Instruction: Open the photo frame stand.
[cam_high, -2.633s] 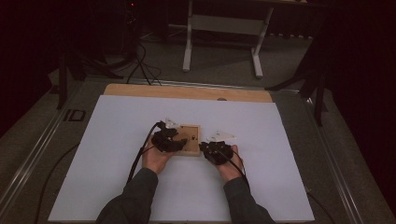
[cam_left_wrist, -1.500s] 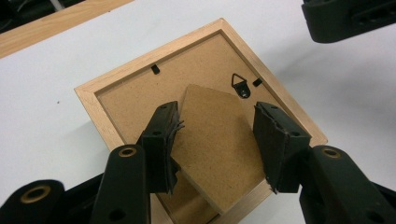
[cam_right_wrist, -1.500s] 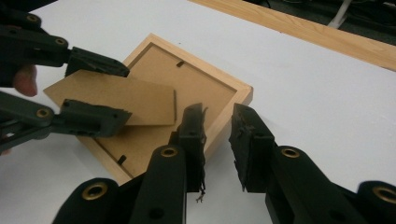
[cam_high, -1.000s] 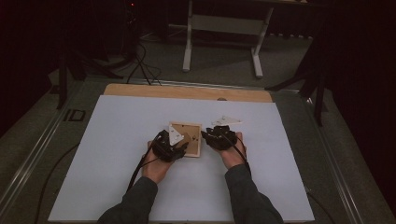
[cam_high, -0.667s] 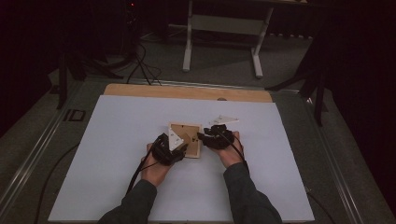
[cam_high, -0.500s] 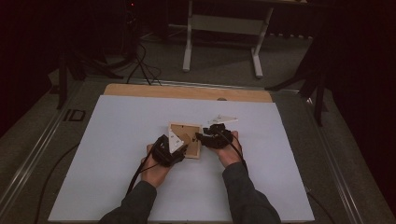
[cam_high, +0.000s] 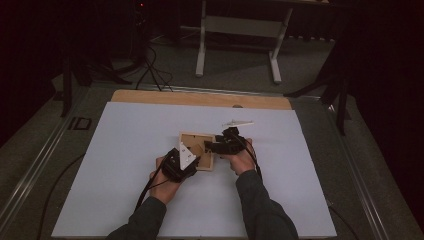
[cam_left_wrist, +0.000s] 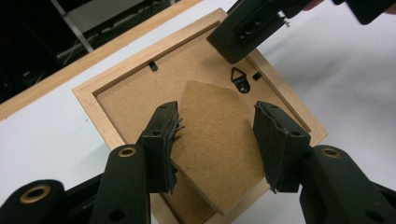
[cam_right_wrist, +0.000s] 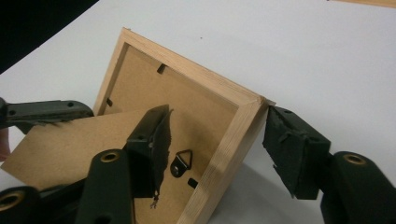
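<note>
The desk (cam_high: 125, 165) is carrying a white sheet with a strip of bare wood along its far edge, and a person is working at its middle with a gripper in each hand.

A wooden picture frame (cam_high: 197, 150) is lying face down near the centre of the desk, its fibreboard back (cam_left_wrist: 140, 88) turned up. In the right gripper view its near corner appears to be lifting clear of the sheet, judging by the shadow beneath. A hinged fibreboard stand (cam_left_wrist: 217, 140) is angling up off the back.

The left gripper (cam_left_wrist: 217, 144) is reaching in from the near left. Its fingers are spreading moderately on either side of the stand, the left finger (cam_left_wrist: 163, 144) lying against the stand's edge and the right finger (cam_left_wrist: 280, 140) standing just off it; no grip is confirmed. The placement suggests they are bracketing the stand to swing or steady it.

The right gripper (cam_right_wrist: 219, 149) is coming in from the right. Its fingers are sitting wide astride the frame's side rail (cam_right_wrist: 229, 158), one inside over the back, one outside, apparently apart from the wood. This is judged a bracing position, holding the frame against sliding.

A small white object (cam_high: 238, 122) is lying beyond the frame, too small to identify.

A triangular metal hanger (cam_left_wrist: 241, 78) and small black retaining tabs (cam_left_wrist: 152, 66) are sitting on the back.
</note>
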